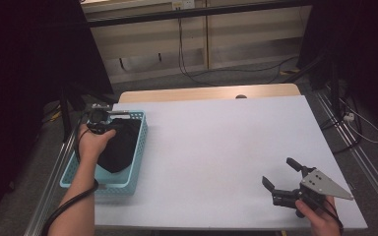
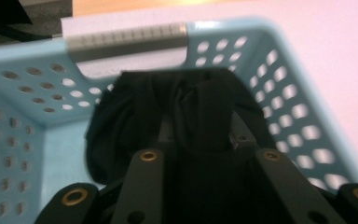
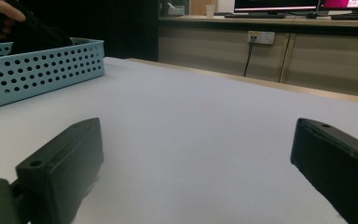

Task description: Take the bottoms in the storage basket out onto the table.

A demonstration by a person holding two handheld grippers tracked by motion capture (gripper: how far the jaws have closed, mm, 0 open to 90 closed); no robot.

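Note:
A light blue perforated basket [image 1: 139, 147] stands at the table's left edge with a black cloth [image 1: 120, 150] in it. My left gripper [image 1: 112, 129] reaches into the basket from its far left corner. In the left gripper view its jaws [image 2: 200, 133] are closed on a bunched fold of the black cloth [image 2: 130, 121], which rises between them above the basket floor [image 2: 51, 154]. My right gripper [image 1: 277, 171] rests near the table's front right corner, open, with nothing between its fingers [image 3: 198, 137]. The basket [image 3: 37, 70] stands far off to its left.
The white table top [image 1: 216, 142] ends at a wooden strip [image 1: 202, 92] along the far edge. Beyond it are pale cabinets and cables on the floor [image 1: 187, 73]. Dark curtains hang at both sides. A stand leg [image 1: 66, 118] rises left of the basket.

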